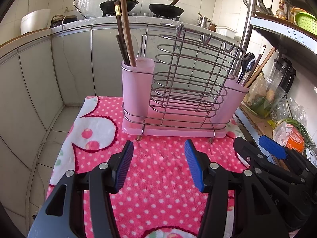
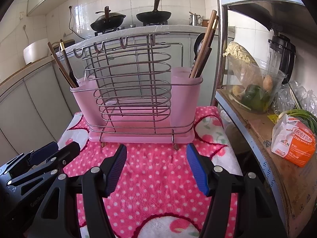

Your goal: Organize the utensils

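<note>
A wire rack (image 1: 184, 75) on a pink tray stands on a pink dotted towel (image 1: 158, 168); it also shows in the right wrist view (image 2: 128, 83). Its left pink cup (image 1: 136, 87) holds chopsticks (image 1: 124, 31). Its right pink cup (image 1: 231, 101) holds chopsticks and dark spoons (image 1: 247, 67). The same cups show in the right wrist view, left (image 2: 87, 101) and right (image 2: 185, 95). My left gripper (image 1: 158, 150) is open and empty, just in front of the rack. My right gripper (image 2: 156, 154) is open and empty beside it, seen at the right in the left wrist view (image 1: 255, 148).
A metal shelf (image 2: 257, 130) stands right of the towel with a clear tub of vegetables (image 2: 255, 87), a bagged carton (image 2: 293, 144) and spring onions. A counter behind carries two woks (image 1: 166, 9). Grey cabinets (image 1: 39, 79) and floor lie to the left.
</note>
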Tool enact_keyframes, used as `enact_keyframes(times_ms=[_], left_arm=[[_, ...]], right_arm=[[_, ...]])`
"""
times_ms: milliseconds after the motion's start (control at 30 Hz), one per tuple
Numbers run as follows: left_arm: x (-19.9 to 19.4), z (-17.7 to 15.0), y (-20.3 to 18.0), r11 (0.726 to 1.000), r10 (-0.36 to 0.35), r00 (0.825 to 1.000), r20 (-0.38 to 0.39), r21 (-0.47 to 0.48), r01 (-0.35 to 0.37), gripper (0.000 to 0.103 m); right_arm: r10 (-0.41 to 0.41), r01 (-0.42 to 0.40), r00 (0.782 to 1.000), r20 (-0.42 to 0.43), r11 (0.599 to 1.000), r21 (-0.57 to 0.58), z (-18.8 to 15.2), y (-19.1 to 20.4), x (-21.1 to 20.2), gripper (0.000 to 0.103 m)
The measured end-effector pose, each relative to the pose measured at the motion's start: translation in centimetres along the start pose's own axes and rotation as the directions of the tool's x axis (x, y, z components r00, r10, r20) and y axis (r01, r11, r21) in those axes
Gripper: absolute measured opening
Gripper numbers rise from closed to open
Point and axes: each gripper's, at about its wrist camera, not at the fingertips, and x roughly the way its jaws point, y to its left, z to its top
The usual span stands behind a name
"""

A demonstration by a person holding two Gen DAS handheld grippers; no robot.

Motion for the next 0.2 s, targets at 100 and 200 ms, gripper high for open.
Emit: enact_keyframes(times_ms=[100, 200], left_arm=[[0.17, -0.06, 0.08, 1.0, -0.001, 1.0, -0.006, 0.0, 0.001, 0.054], [0.35, -0.08, 0.15, 1.0, 0.0, 1.0, -0.011, -0.002, 0.0, 0.054]], right_arm=[[0.0, 0.0, 1.0, -0.005, 1.0, 0.0, -0.02, 0.06, 0.21, 0.062], [-0.001, 0.001, 1.0, -0.008, 1.0, -0.001, -0.02, 0.26, 0.38, 0.062]])
